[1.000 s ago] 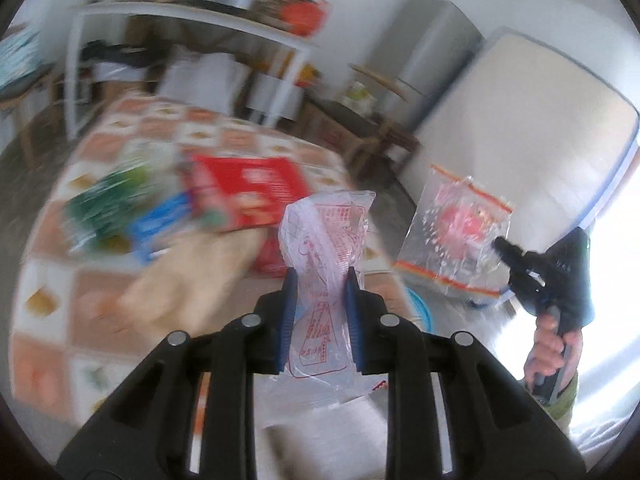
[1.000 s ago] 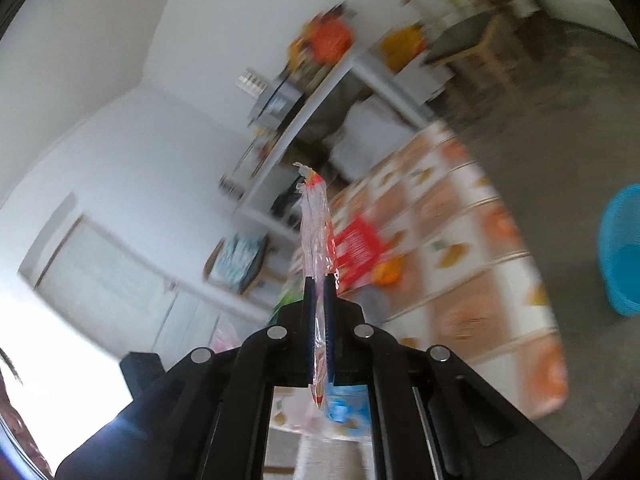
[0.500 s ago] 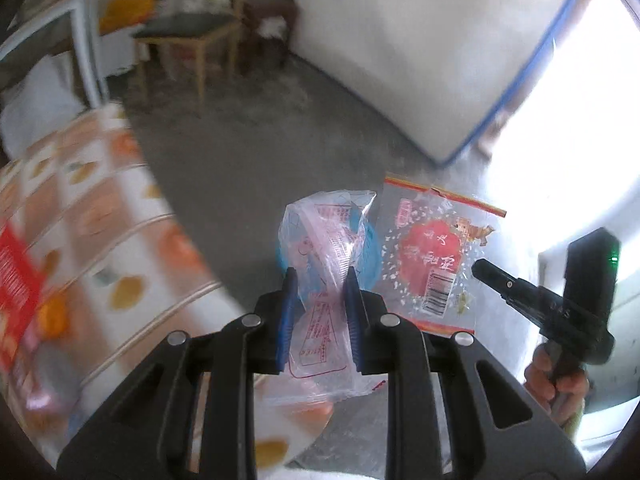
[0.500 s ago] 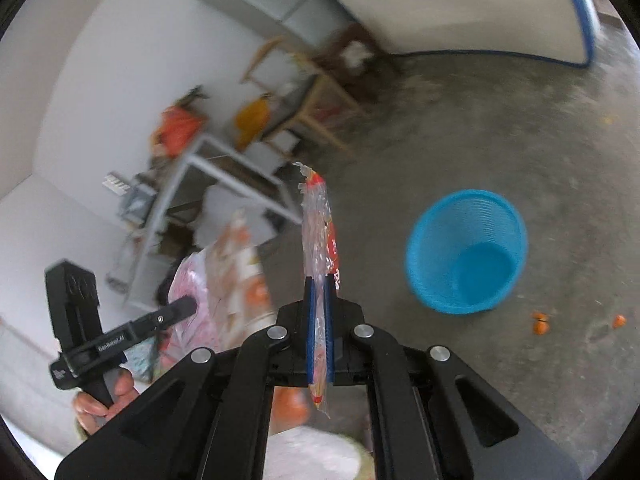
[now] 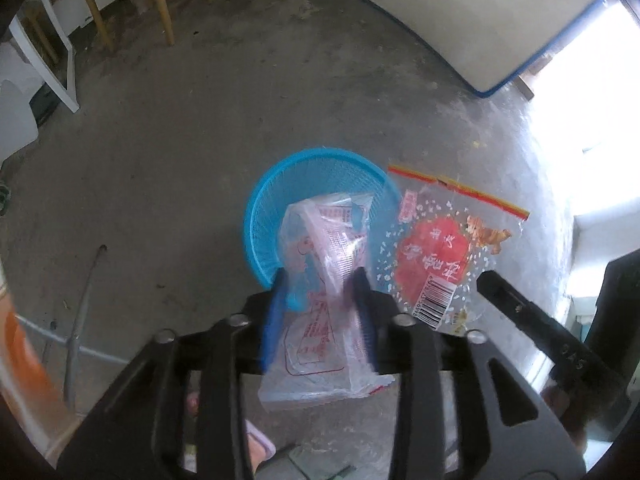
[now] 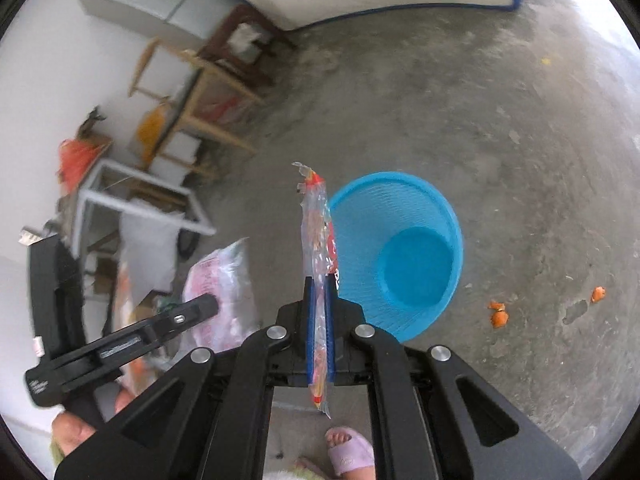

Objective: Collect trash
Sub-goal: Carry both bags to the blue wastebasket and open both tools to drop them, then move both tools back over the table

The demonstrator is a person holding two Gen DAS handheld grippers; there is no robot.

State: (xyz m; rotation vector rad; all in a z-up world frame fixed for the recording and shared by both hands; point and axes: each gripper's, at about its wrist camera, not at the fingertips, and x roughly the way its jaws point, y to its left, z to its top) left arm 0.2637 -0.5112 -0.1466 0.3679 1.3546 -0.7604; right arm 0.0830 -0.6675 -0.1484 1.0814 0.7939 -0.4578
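A blue mesh basket (image 5: 280, 188) stands on the concrete floor. My left gripper (image 5: 320, 280) points steeply down over it, and its jaws are opening. A crumpled pink-printed plastic bag (image 5: 320, 240) hangs loose between the blue pads, with a gap showing beside it. In the right wrist view the basket (image 6: 440, 216) looks empty. My right gripper (image 6: 319, 284) hangs at the basket's left rim, shut on a clear red-printed snack bag (image 6: 316, 220) that stands edge-on. From the left wrist, the same snack bag (image 5: 440, 256) is beside the basket, with the right gripper (image 5: 486, 280) holding its lower corner.
Orange peel bits (image 6: 498, 316) lie on the floor right of the basket. Wooden chairs (image 5: 160, 8), a white table frame (image 5: 60, 64) and a leaning mattress (image 5: 460, 20) line the far side. A foot in a pink slipper (image 6: 348, 448) is just below the grippers.
Both grippers swung away from the patterned table and down over the floor to the blue basket. The left jaws spread wider around the pink bag. The right stays shut on its bag.
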